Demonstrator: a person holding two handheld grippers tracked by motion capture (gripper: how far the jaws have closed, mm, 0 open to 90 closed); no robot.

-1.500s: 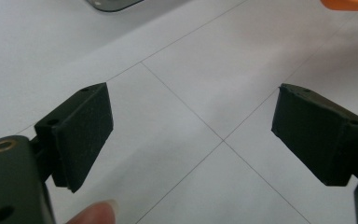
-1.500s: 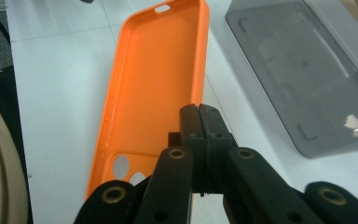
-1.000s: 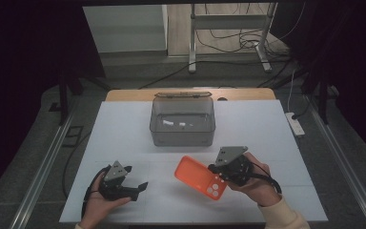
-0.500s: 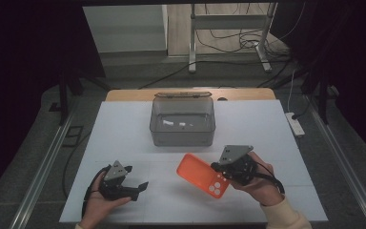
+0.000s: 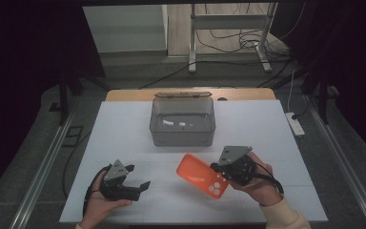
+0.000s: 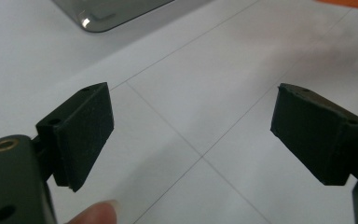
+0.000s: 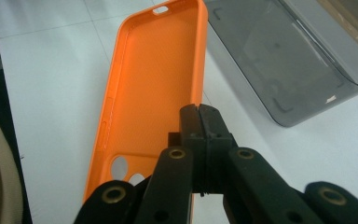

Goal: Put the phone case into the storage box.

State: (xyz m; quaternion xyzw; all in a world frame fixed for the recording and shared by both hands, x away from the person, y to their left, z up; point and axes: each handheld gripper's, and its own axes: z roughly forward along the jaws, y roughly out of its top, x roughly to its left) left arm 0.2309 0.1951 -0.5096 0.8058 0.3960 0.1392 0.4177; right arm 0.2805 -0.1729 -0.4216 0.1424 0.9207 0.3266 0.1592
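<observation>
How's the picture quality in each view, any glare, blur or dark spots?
High view: dim and grainy, the white table lit and its surroundings nearly black. Left gripper view: soft, the grey box corner blurred with a small glare spot. Right gripper view: the orange phone case fairly sharp, the shut right gripper close and slightly soft.

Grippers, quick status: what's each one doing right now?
Left gripper: open, nothing between the jaws.
Right gripper: shut on the edge of the orange phone case.
</observation>
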